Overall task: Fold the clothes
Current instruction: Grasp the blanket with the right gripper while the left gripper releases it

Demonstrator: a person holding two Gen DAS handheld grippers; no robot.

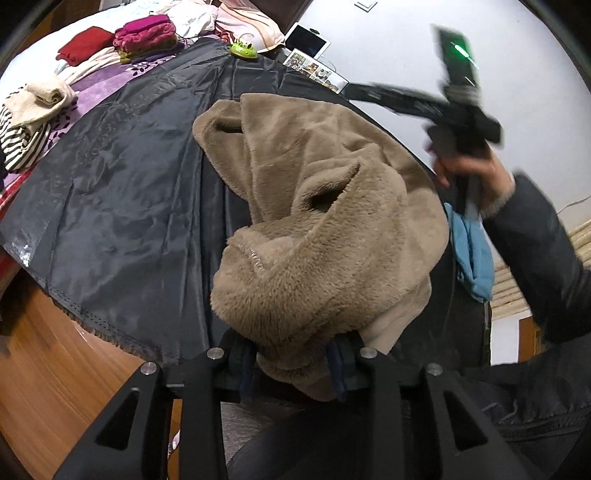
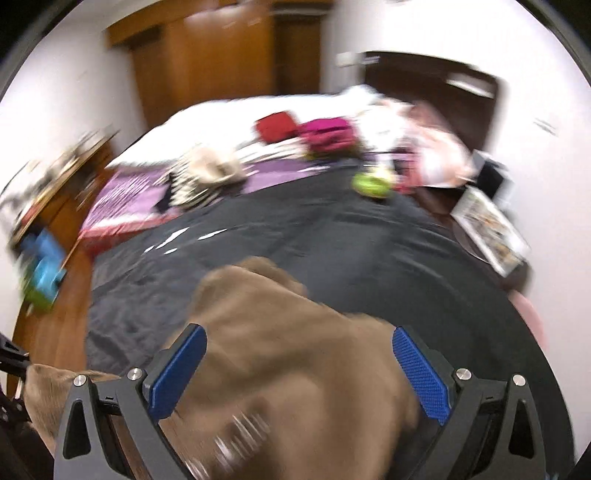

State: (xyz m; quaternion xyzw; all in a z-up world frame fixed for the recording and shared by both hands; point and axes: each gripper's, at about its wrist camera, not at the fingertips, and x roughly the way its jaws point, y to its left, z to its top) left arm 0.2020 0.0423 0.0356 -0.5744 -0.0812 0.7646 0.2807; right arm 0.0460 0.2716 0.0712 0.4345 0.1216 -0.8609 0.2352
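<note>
A tan fleece garment [image 1: 317, 206] lies bunched on the dark grey sheet [image 1: 122, 177] that covers the bed. My left gripper [image 1: 293, 363] is shut on the garment's near edge, and the fleece hides most of its blue pads. My right gripper [image 2: 299, 369] is open, with its blue pads [image 2: 421, 373] spread wide above the same garment [image 2: 295, 350]; this view is motion-blurred. In the left wrist view the right gripper's body [image 1: 461, 110] is raised at the right, held by a hand.
Folded clothes lie at the bed's far side: a red piece [image 1: 85, 44], a magenta pile [image 1: 146, 33], a cream and striped pile [image 1: 31, 110]. A green toy [image 1: 243, 50] sits at the sheet's far edge. A blue cloth [image 1: 472, 254] hangs at right. Wooden floor lies to the left.
</note>
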